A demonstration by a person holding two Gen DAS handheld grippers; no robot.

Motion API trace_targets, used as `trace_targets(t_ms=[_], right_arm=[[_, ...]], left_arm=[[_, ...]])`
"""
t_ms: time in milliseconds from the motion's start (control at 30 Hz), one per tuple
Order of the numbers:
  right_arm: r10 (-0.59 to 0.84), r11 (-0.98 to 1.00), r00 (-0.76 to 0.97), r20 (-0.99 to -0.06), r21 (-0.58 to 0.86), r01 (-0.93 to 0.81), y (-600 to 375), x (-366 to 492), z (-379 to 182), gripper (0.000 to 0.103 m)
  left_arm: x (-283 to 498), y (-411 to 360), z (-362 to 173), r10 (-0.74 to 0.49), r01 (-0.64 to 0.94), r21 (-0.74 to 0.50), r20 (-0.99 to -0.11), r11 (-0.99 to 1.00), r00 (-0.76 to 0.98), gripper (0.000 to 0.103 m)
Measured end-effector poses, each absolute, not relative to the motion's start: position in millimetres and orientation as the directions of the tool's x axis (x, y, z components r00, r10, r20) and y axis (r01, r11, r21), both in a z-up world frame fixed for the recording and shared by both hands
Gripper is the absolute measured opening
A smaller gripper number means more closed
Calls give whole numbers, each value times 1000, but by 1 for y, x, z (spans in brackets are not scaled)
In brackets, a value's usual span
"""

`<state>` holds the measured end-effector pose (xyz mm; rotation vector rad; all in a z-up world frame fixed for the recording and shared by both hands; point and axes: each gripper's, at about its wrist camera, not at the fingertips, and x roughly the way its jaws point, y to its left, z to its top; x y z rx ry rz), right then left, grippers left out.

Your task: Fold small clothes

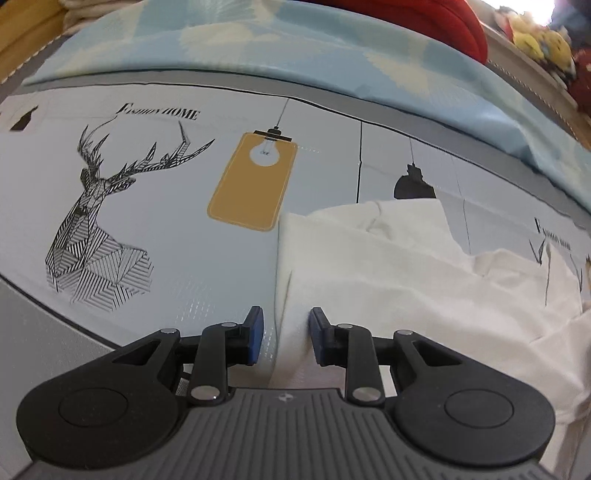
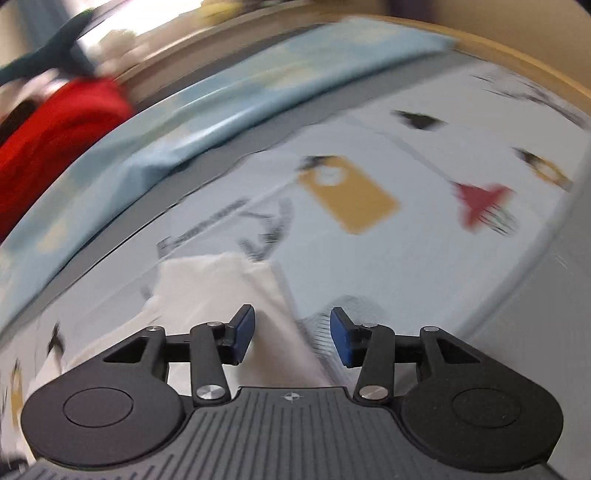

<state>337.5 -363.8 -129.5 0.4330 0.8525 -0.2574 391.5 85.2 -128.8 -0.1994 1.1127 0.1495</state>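
A small white garment [image 1: 388,266] lies partly folded on a printed sheet [image 1: 166,221]. My left gripper [image 1: 286,334] is open, low over the garment's left edge, which runs between its blue pads [image 1: 256,332]. In the right wrist view, which is blurred by motion, the same white garment [image 2: 229,291] lies under and ahead of my right gripper [image 2: 291,334]. That gripper is open, its jaws astride the garment's right edge. Neither gripper holds anything.
The sheet shows a deer print [image 1: 96,214] and a yellow lamp panel [image 1: 251,184]. A light blue quilt [image 1: 332,55] lies along the far side, with a red cloth [image 1: 436,22] beyond it. A wooden bed edge [image 2: 517,55] curves at the back right.
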Motion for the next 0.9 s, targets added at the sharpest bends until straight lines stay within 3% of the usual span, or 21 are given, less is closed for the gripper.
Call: trace_targets(t_ms=[133,167,200,333,433,500,600,733,800,900], right_arm=[[28,960,627,-779,196,200,-345,358,-139,45],[44,971,621,-783,178,157,-339,360,-142,19],[31,977,627,-779,157,146,-336,362,-142,8],[-35,923,729,-683,258,286,-358,354,-127,8],[-151,919,745,-649,187,348,-364,355,-126,9],[-161,917,691,-704,152,369,-371,360,-133,21],[-117,890,688,-716,232,393,-383,347,-128,21],[13,947,708,-706,237,218,-368,331,-110,25],[118,968,628,-770,230,101,-357,325,-117,33],[41,992,501,-865,96,84,-353,315,-145,29]], left_arm=[[396,87,-135,-26,-188,-114,-909,976,415,1],[396,86,-134,-21,-180,-106,-907,978,421,1],[396,87,-131,-21,-176,-107,-902,978,432,1],[393,87,-113,-47,-169,-144,-879,975,474,0],[393,87,-113,-22,-173,-112,-892,979,451,2],[393,88,-117,-20,-176,-103,-907,979,421,2],[389,87,-107,-32,-161,-116,-894,980,447,4],[386,80,-98,-105,-105,-172,-880,980,463,4],[386,78,-109,-141,-87,-194,-899,977,415,4],[382,75,-137,-142,-58,-168,-940,984,312,4]])
